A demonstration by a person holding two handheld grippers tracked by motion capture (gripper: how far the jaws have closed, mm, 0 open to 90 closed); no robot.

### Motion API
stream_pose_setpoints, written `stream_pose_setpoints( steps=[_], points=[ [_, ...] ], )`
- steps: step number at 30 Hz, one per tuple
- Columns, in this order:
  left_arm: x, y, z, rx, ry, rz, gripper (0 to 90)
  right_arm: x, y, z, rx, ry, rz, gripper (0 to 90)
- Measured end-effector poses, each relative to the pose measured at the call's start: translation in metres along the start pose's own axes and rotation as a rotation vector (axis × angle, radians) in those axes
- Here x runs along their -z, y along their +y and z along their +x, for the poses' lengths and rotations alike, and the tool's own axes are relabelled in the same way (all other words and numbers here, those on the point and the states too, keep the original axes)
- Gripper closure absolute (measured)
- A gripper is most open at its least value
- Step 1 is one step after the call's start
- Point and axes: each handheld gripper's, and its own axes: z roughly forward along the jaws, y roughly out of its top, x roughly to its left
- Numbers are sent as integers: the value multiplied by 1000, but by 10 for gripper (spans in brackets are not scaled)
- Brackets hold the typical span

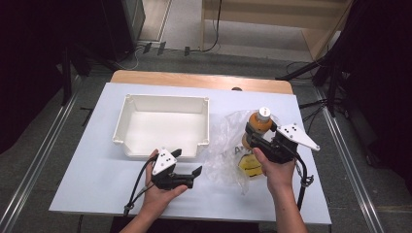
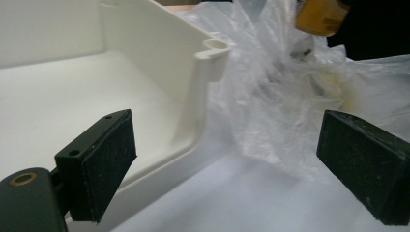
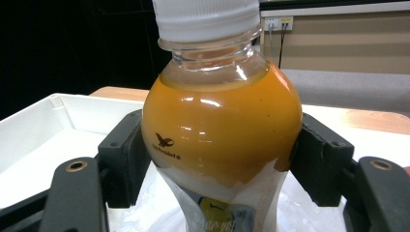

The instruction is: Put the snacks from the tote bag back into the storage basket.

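Observation:
An orange juice bottle (image 1: pixel 261 124) with a white cap stands upright over a crumpled clear plastic bag (image 1: pixel 228 145). My right gripper (image 1: pixel 257 137) is shut on the bottle (image 3: pixel 222 140), one jaw pressing each side of its body. A white plastic bin (image 1: pixel 163 125) lies empty at the table's middle left. My left gripper (image 1: pixel 187 162) is open near the bin's front right corner, pointing right toward the bag. Between its wide-spread pads (image 2: pixel 106 164) I see the bin's corner (image 2: pixel 212 53) and the bag (image 2: pixel 270 111). Nothing is held in it.
A white sheet (image 1: pixel 87 165) covers the wooden table (image 1: pixel 194 79). A yellow label (image 1: pixel 250 165) shows through the bag near the right hand. Cables and a shelf lie on the floor behind the table.

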Motion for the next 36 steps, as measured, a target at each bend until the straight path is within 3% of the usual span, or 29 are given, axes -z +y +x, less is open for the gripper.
stream_pose_setpoints(
  steps=[12, 16, 36],
  points=[
    [29, -5, 33, -9, 70, -22, 73, 0, -1, 7, -7, 11, 13, 303],
    [36, -6, 44, 10, 92, -27, 74, 1, 0, 10, -4, 18, 16, 303],
    [57, -9, 71, -23, 167, -37, 76, -1, 8, 32, 10, 57, 14, 303]
  ],
)
